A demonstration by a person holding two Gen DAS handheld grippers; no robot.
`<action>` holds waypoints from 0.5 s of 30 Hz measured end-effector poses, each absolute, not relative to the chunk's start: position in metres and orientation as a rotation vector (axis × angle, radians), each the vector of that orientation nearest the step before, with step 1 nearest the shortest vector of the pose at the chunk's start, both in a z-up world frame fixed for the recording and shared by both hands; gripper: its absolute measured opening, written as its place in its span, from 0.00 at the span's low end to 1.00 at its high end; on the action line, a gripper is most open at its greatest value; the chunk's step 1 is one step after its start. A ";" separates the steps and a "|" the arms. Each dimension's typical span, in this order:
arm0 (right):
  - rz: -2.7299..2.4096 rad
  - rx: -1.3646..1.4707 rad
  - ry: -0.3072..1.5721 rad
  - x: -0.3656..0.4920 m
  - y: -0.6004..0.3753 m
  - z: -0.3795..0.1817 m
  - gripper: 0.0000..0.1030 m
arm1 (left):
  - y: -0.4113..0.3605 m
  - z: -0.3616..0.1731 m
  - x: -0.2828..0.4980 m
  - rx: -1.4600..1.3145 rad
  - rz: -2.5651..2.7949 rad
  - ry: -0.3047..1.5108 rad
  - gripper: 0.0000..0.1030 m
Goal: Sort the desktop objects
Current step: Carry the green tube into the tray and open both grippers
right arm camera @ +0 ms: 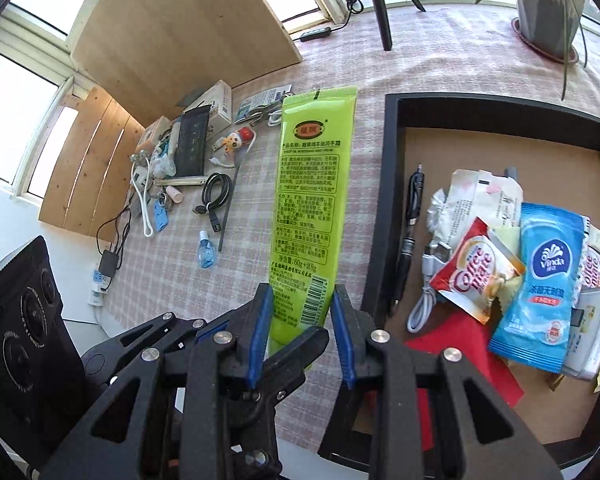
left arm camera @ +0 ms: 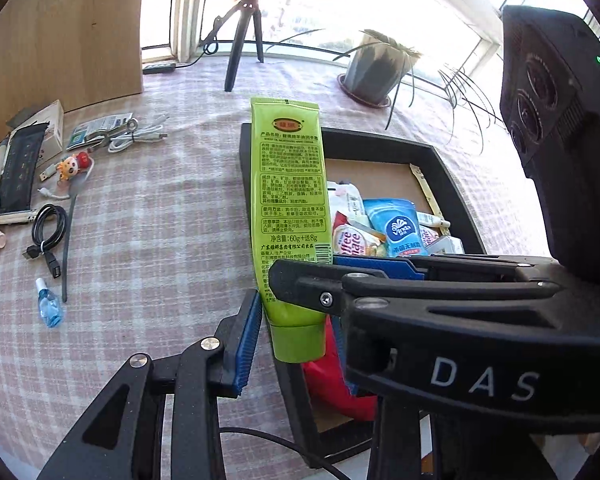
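Note:
A green hand-cream tube [left arm camera: 288,184] hangs cap down over the checked tablecloth, at the left rim of the black tray [left arm camera: 380,140]. My left gripper [left arm camera: 296,312] is shut on its lower end, just above the cap. My right gripper [right arm camera: 300,300] is shut on the same tube [right arm camera: 312,200], blue pads [right arm camera: 260,320] against both edges near the barcode. In the left wrist view the right gripper's finger [left arm camera: 300,284] crosses in front of the tube. The tray [right arm camera: 392,200] holds a Vinda tissue pack [right arm camera: 540,280], Coffee-mate sachets [right arm camera: 476,272], a black pen [right arm camera: 408,240] and a red packet.
Loose items lie left of the tray: a coiled black cable [left arm camera: 48,228], a small blue spray bottle [left arm camera: 50,304], a toy figurine [left arm camera: 74,164], white cables, boxes. A tripod [left arm camera: 244,40], a potted plant [left arm camera: 376,72] and a wooden board [left arm camera: 60,40] stand at the far edge.

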State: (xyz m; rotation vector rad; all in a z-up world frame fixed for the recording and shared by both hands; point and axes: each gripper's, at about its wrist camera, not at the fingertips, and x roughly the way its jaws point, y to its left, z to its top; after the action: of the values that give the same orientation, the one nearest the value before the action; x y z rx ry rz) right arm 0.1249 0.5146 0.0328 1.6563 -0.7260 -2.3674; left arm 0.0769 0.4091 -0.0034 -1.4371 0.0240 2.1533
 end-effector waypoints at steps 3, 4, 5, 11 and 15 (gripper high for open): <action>-2.402 1.674 -0.775 0.145 0.543 0.030 0.29 | 0.438 -0.003 0.086 -1.426 2.095 0.060 0.32; -2.413 1.679 -0.789 0.151 0.551 0.029 0.29 | 0.447 -0.003 0.089 -1.422 2.079 0.073 0.32; -2.425 1.683 -0.802 0.157 0.558 0.029 0.29 | 0.455 -0.003 0.092 -1.418 2.062 0.084 0.32; -2.474 1.695 -0.868 0.183 0.589 0.030 0.29 | 0.488 -0.002 0.106 -1.408 1.989 0.140 0.32; -2.517 1.683 -0.921 0.194 0.600 0.033 0.33 | 0.483 -0.005 0.103 -1.425 2.034 0.143 0.40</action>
State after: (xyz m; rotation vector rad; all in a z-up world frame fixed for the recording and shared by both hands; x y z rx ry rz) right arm 0.1939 0.6001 0.0325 1.6833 -0.9207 -2.5175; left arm 0.1029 0.4832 -0.0045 -1.4247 0.1428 2.0342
